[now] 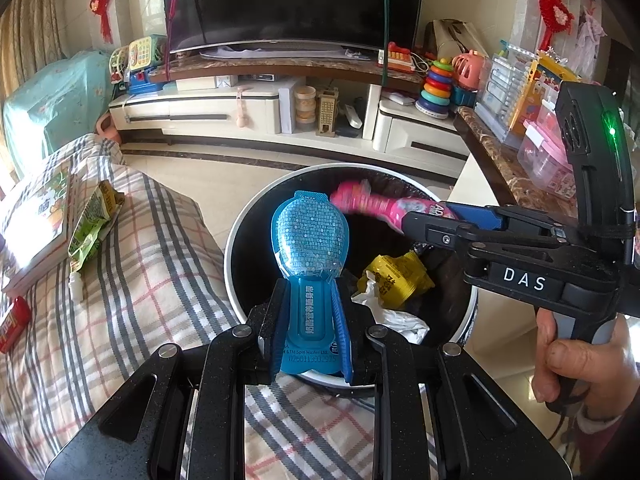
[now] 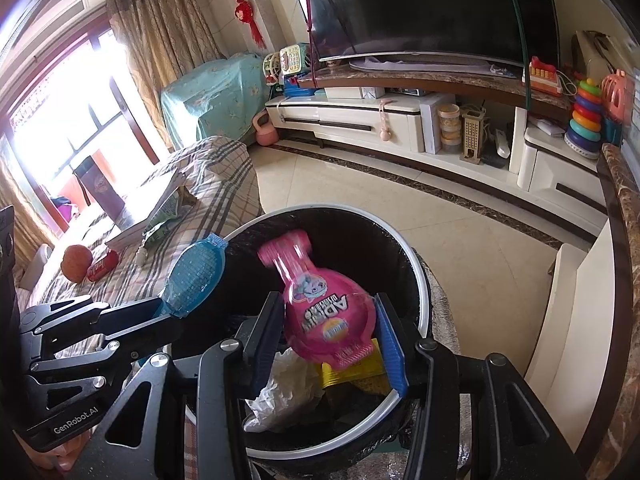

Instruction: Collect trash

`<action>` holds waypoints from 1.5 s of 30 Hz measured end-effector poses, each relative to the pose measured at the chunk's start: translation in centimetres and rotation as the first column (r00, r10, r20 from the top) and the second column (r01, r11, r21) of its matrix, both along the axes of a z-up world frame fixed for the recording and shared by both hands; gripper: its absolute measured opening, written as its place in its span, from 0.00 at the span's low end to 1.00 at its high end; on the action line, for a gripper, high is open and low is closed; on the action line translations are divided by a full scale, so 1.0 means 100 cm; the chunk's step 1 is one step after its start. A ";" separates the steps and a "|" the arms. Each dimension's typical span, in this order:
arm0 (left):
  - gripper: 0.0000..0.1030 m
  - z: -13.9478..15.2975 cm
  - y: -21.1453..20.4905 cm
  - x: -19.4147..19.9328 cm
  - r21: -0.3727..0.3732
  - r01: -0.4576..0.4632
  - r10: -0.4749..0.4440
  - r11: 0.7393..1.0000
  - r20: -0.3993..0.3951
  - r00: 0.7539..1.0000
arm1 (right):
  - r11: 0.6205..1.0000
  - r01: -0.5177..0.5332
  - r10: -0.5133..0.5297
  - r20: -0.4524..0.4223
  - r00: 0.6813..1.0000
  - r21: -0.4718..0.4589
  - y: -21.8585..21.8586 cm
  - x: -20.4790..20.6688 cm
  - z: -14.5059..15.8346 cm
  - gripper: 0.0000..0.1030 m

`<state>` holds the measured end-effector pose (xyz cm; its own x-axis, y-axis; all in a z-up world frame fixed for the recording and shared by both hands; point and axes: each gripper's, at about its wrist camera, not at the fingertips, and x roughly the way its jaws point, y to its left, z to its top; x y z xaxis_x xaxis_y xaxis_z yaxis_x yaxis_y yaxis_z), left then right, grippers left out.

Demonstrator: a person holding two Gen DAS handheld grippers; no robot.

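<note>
Blue pouch (image 1: 310, 276) pinched in left hand-held gripper (image 1: 308, 320), pink pouch (image 2: 324, 300) in right hand-held gripper (image 2: 328, 328), both over bin (image 1: 240, 240).

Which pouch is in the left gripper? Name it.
The blue pouch. The left gripper is clamped on its narrow neck, over the bin's near rim. The pink pouch is in the right gripper.

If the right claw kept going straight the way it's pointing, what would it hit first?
Probably the trash inside the black-lined bin: the right claw, gripping a pink packet, points down into it, toward crumpled white paper and a yellow wrapper. Depth is uncertain.
</note>
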<state>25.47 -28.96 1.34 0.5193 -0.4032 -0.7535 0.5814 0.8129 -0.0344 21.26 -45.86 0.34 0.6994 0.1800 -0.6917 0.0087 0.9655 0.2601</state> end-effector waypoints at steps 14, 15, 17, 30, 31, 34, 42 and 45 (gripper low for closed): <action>0.59 0.015 0.044 -0.027 -0.093 -0.101 0.105 0.991 0.045 0.993 | 0.998 0.028 -0.033 0.090 0.995 0.053 0.005 -0.038 0.028 0.67; 0.59 0.015 0.051 -0.031 -0.110 -0.116 0.122 0.987 0.042 0.992 | 0.997 0.031 -0.038 0.106 0.994 0.064 0.007 -0.044 0.030 0.73; 0.59 0.016 0.063 -0.039 -0.132 -0.141 0.147 0.981 0.041 0.988 | 0.996 0.028 -0.040 0.137 0.990 0.086 0.014 -0.057 0.033 0.83; 0.80 0.028 0.144 -0.123 -0.272 -0.261 0.299 0.926 0.108 0.948 | 0.995 0.004 -0.028 0.246 0.969 0.096 0.074 -0.134 0.043 0.97; 0.82 0.030 0.149 -0.132 -0.281 -0.266 0.311 0.922 0.131 0.941 | 0.997 0.011 -0.033 0.275 0.961 0.078 0.079 -0.143 0.049 0.98; 0.90 0.038 0.159 -0.150 -0.309 -0.270 0.339 0.912 0.194 0.921 | 0.998 0.050 -0.059 0.366 0.929 0.032 0.087 -0.163 0.065 1.00; 1.00 0.031 0.181 -0.190 -0.339 -0.309 0.424 0.889 0.352 0.834 | 0.981 0.165 -0.086 0.527 0.845 -0.105 0.110 -0.202 0.059 1.00; 1.00 0.025 0.182 -0.200 -0.326 -0.322 0.436 0.889 0.381 0.816 | 0.974 0.184 -0.088 0.526 0.846 -0.132 0.114 -0.207 0.049 1.00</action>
